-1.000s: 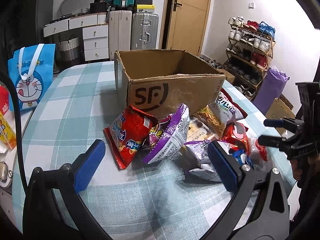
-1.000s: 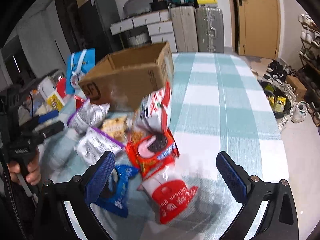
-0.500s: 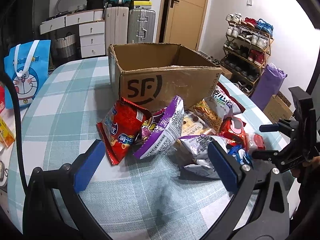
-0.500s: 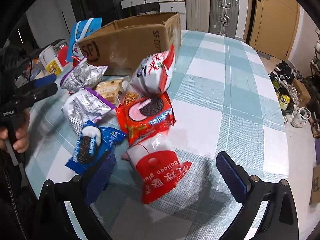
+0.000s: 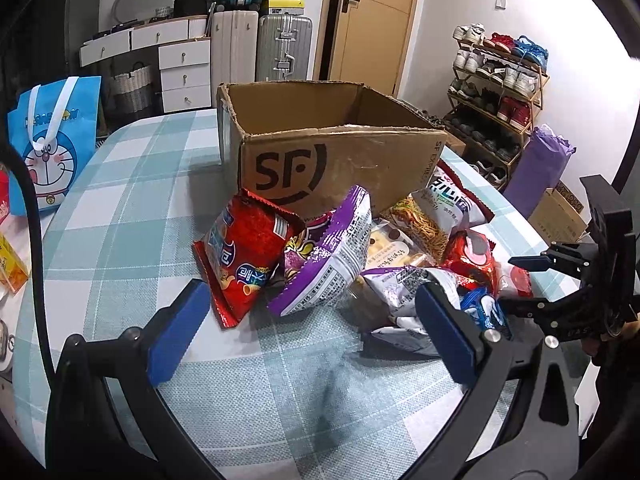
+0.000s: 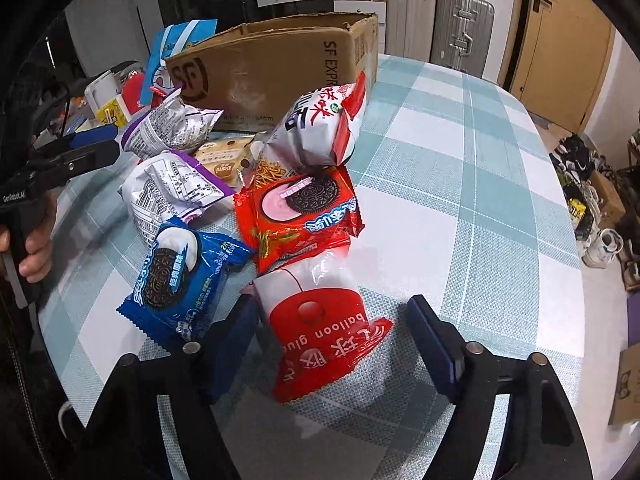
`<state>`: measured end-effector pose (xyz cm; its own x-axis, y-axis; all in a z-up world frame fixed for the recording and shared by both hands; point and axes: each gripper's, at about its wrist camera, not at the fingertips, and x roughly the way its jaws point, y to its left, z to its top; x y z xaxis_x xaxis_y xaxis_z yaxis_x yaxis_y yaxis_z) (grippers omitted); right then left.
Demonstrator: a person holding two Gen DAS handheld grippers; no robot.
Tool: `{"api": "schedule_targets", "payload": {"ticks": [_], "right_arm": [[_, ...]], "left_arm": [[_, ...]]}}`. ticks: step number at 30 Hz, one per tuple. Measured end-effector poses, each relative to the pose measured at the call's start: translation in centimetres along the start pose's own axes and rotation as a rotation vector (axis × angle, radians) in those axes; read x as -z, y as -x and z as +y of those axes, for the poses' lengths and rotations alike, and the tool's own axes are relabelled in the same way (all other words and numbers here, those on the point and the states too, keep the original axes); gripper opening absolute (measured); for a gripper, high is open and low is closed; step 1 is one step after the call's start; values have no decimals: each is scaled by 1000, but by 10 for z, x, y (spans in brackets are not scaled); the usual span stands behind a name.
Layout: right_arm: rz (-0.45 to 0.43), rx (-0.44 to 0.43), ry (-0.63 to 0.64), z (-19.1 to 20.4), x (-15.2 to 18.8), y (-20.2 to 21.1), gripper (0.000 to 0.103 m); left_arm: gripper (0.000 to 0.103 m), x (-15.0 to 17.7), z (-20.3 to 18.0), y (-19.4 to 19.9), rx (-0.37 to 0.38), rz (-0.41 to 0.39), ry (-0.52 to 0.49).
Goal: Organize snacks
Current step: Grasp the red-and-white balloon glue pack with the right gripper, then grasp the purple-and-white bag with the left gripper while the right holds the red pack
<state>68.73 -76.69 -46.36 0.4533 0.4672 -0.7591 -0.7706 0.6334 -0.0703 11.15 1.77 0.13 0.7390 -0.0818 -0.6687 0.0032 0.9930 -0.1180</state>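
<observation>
A heap of snack packs lies in front of the open cardboard box point(image 5: 344, 160) on the checked table. My right gripper point(image 6: 332, 340) is low over the near end of the heap, its jaws closing. A red and white "balloon glue" pack point(image 6: 316, 320) lies between them: the left pad is at its edge, the right pad point(image 6: 430, 340) still stands off it. Beside it lie a blue cookie pack point(image 6: 180, 276) and a red cookie pack point(image 6: 300, 216). My left gripper point(image 5: 312, 336) hangs open above bare cloth, short of a red chip bag point(image 5: 244, 256) and a purple bag point(image 5: 332, 256).
A blue cartoon tote bag point(image 5: 52, 140) stands at the table's left edge, with small items beside it. Suitcases point(image 5: 280, 48), drawers and a shoe rack point(image 5: 496, 92) line the room behind. The table's right side point(image 6: 480, 184) shows only cloth.
My right gripper has dropped toward the heap and rolled, and its jaws have narrowed around the balloon glue pack. The left gripper has barely shifted and stays wide.
</observation>
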Motion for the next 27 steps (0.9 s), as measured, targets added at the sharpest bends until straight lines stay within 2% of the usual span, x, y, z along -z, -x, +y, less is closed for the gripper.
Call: {"api": "schedule_targets", "payload": {"ticks": [4,6,9,16,19,24,27], "right_arm": [[-12,-11,30,5,1,3,57],[-26,-24,54,8,2,7,46],[-89,-51,108,16,4,20,45],[-204,-92,90,15,-3,46,45],[-236,-90,63,12,-6,50,45],[-297,-81,-28,1,-11,54,45],[-322,-75,-67,-4,-14,58,45]], "left_arm": [[102,2,-1,-3,5,4,-5],[102,3,-2,-3,10,7,-10],[102,4,-5,-5,19,11,-22],[102,6,-20,-8,86,49,-71],[102,7,-24,-10,74,56,-80],[102,7,-32,-12,110,85,-70],[101,3,-32,-1,121,59,-59]]}}
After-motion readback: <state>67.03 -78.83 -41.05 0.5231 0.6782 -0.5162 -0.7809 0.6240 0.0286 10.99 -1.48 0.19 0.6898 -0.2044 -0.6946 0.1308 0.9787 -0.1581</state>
